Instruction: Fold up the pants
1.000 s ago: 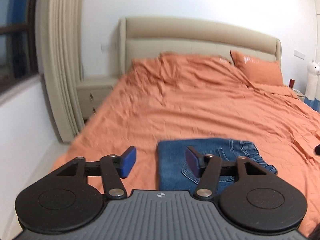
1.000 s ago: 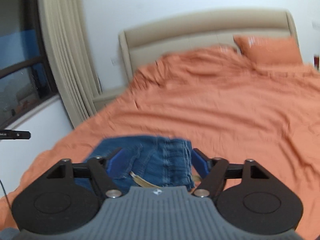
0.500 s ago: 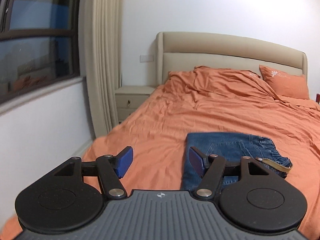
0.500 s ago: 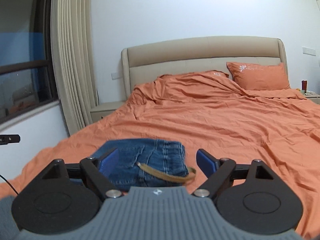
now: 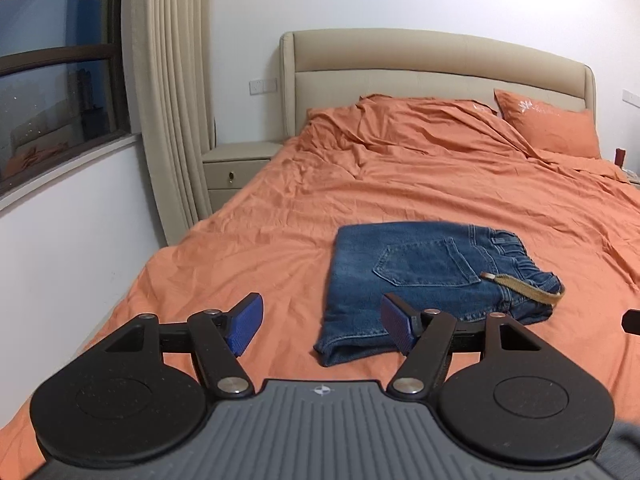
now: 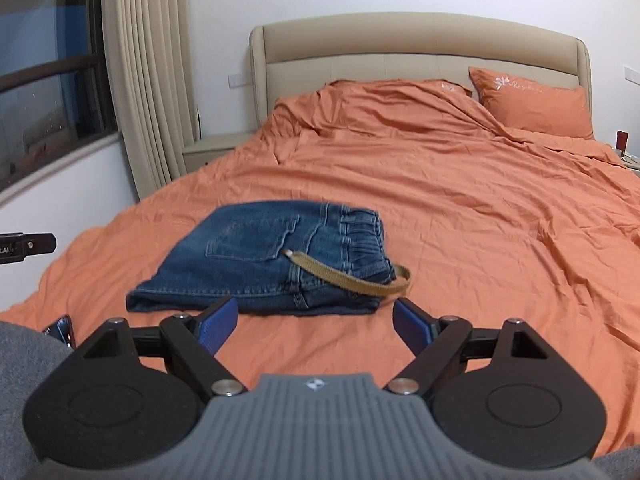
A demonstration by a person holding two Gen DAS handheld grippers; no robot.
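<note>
Room: bedroom with white walls; an orange bedsheet [image 5: 280,248] covers a wide bed that fills both views.
Far left: dark window [image 5: 60,92] with a beige curtain [image 5: 172,92] beside it, then a pale nightstand [image 5: 236,168] against the upholstered headboard [image 5: 432,60].
Left gripper [image 5: 320,326]: blue pads apart and opening wider at this moment, nothing between them but sheet; its right pad overlaps the near left corner of the jeans in the picture, though contact cannot be confirmed.
Jeans [image 6: 264,256]: folded into a compact blue packet lying flat on the near part of the bed, back pocket up, elastic waistband at the right end, folded edge at the left.
Long axis: runs roughly left to right across the bed, side-on to both grippers.
Drawstring [image 6: 352,278]: a tan cord loops out of the waistband over the near right corner.
Right gripper [image 6: 314,324]: pads spread wide, empty, just short of the packet's near edge, with the packet slightly left of its centre line.
Nearer hand: my guess is the right one, since the near edge sits almost between its pads; the left stands off the left end.
Far right: orange pillow [image 6: 532,104] leaning on the headboard.
Writing: pale embroidered flower and script on the pillow, too small to read; a few letters on a black part at the left edge of the right view, not legible as a word.
</note>
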